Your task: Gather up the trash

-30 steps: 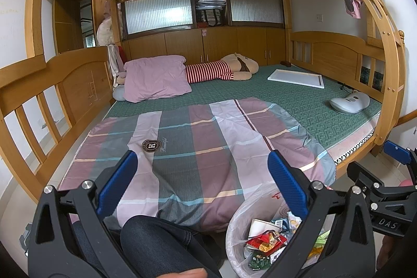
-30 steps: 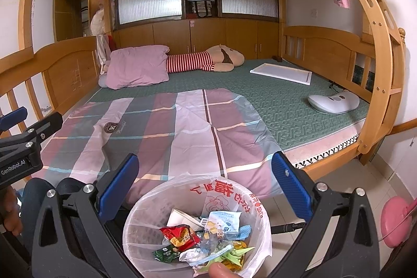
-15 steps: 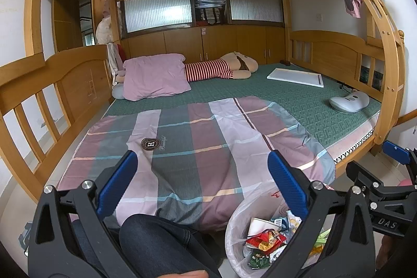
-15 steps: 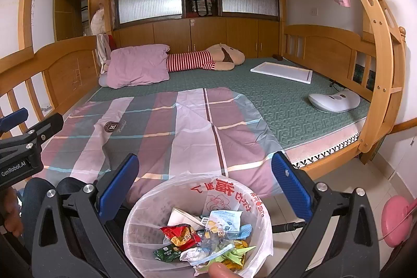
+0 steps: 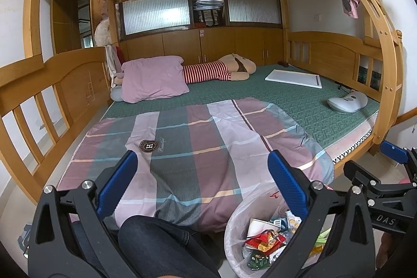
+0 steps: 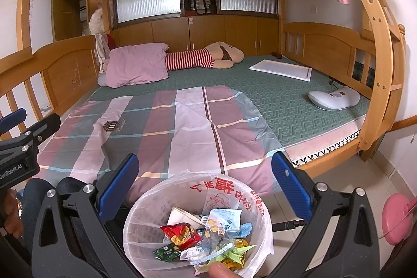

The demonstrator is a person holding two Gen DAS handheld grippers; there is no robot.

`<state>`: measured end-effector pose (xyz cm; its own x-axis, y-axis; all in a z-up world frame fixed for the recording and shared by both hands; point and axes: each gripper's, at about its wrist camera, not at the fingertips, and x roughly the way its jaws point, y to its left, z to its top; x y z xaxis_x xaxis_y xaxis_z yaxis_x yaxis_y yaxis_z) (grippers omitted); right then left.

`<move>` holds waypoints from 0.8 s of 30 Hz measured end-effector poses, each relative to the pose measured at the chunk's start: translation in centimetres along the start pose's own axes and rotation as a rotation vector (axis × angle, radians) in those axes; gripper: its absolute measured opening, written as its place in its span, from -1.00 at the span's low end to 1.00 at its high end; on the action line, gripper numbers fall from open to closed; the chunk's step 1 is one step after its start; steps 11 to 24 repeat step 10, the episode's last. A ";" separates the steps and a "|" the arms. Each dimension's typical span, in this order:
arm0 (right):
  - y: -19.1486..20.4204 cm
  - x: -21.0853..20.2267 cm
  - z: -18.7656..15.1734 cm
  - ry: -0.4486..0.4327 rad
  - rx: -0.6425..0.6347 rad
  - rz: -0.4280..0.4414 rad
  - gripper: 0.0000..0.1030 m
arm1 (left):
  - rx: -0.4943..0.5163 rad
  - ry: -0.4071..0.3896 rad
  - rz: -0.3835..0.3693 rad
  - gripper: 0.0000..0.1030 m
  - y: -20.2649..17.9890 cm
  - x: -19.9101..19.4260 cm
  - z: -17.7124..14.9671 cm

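Right wrist view is showing my right gripper point(image 6: 203, 184) hanging with fingers wide apart, gripping nothing, and the bag-lined trash bin point(image 6: 198, 226) sitting directly below between them, holding a red snack wrapper point(image 6: 178, 233), clear packets and green scraps. My left gripper point(image 5: 200, 179) is also spreading wide, the bin lying under its right finger point(image 5: 285, 183).

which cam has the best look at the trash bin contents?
Right wrist. The trash bin sits centred between the open right gripper fingers, its wrappers in plain sight. In the left wrist view the bin lies low right, partly hidden behind a finger of the open left gripper.
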<state>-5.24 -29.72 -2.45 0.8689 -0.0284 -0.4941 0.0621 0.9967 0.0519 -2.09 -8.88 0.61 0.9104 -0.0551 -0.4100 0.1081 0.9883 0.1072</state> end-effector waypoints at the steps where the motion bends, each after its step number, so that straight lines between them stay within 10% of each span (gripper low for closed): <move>1: -0.1 0.1 0.1 0.001 0.002 0.000 0.93 | -0.002 0.000 0.000 0.93 0.0 0.0 0.0; 24: -0.4 -1.3 1.2 -0.069 0.038 0.014 0.93 | 0.010 0.053 -0.002 0.93 0.3 2.7 -0.6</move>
